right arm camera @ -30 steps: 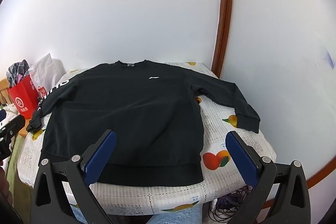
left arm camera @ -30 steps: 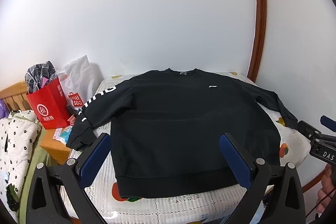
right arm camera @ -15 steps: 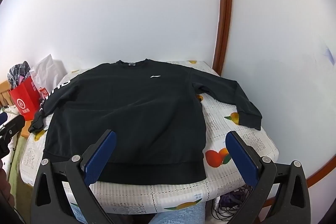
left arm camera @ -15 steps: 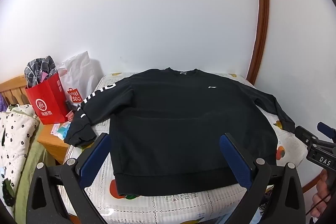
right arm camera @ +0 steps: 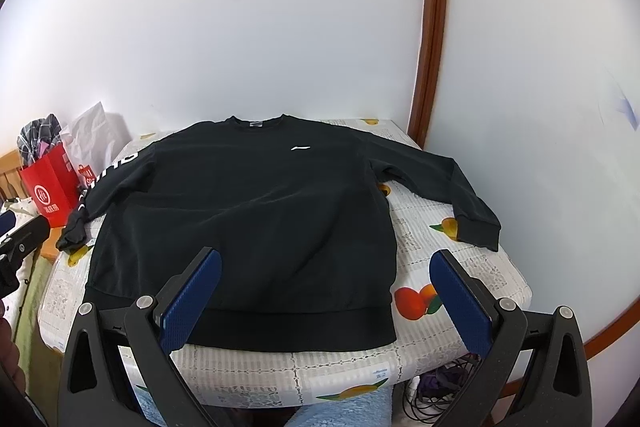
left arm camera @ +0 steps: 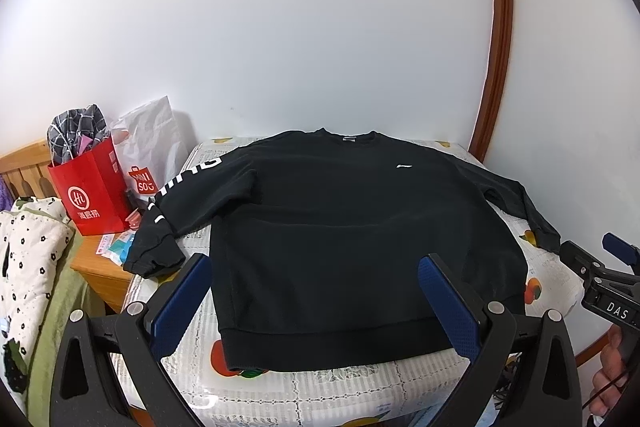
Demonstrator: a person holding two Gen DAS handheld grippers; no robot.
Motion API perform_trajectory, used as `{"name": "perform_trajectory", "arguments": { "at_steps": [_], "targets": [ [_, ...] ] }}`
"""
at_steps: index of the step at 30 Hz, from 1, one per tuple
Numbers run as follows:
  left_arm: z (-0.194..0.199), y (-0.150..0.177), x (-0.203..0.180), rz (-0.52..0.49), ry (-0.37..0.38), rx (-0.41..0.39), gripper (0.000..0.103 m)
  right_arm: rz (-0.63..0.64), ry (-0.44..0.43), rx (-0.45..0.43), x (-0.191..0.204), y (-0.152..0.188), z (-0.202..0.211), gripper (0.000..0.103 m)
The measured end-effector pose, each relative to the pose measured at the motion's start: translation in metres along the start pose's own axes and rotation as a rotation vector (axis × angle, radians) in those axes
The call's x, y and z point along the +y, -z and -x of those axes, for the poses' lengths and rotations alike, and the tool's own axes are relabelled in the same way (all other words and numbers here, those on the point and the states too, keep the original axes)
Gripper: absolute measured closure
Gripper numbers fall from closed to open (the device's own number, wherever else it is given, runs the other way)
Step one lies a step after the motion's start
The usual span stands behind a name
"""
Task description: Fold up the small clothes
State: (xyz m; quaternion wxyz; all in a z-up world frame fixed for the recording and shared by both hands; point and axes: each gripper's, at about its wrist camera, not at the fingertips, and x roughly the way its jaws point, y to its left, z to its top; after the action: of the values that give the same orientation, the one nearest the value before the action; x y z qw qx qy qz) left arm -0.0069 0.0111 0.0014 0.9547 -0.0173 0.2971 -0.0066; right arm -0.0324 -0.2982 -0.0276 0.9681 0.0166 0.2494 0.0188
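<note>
A black sweatshirt [left arm camera: 352,223] lies flat, front up, on a small table [left arm camera: 344,391] with a fruit-print cloth; both sleeves are spread out. It also shows in the right wrist view [right arm camera: 248,211]. Its left sleeve [left arm camera: 168,223] with white lettering hangs over the table's left edge. Its right sleeve [right arm camera: 452,187] lies on the cloth. My left gripper [left arm camera: 316,283] is open and empty, above the hem. My right gripper [right arm camera: 326,279] is open and empty, above the hem's right part. The right gripper also shows at the right edge of the left wrist view [left arm camera: 592,267].
A red paper bag [left arm camera: 94,187] and a white plastic bag [left arm camera: 150,151] stand on a wooden bedside cabinet [left arm camera: 100,267] left of the table. A spotted quilt [left arm camera: 28,259] lies far left. White walls and a brown door frame [right arm camera: 432,27] stand behind. Cables [right arm camera: 440,395] lie under the table.
Both grippers have drawn back and up a little from the table, so the sweatshirt sits slightly lower and smaller in view. The jaws stay open. The sweatshirt has not moved.
</note>
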Motion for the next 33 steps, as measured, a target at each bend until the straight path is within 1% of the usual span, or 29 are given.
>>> {"name": "perform_trajectory", "arguments": {
  "at_steps": [10,33],
  "targets": [
    [0.0053,-0.0015,-0.0040,-0.014,0.004,-0.009,0.000,-0.009,-0.008,-0.004,-0.0044,0.0010,0.0007,0.000],
    [0.0101,-0.0059,-0.0026,-0.011,0.008,-0.018,0.000,-0.015,-0.009,-0.007,-0.0060,0.0002,0.0026,0.000]
  ]
}}
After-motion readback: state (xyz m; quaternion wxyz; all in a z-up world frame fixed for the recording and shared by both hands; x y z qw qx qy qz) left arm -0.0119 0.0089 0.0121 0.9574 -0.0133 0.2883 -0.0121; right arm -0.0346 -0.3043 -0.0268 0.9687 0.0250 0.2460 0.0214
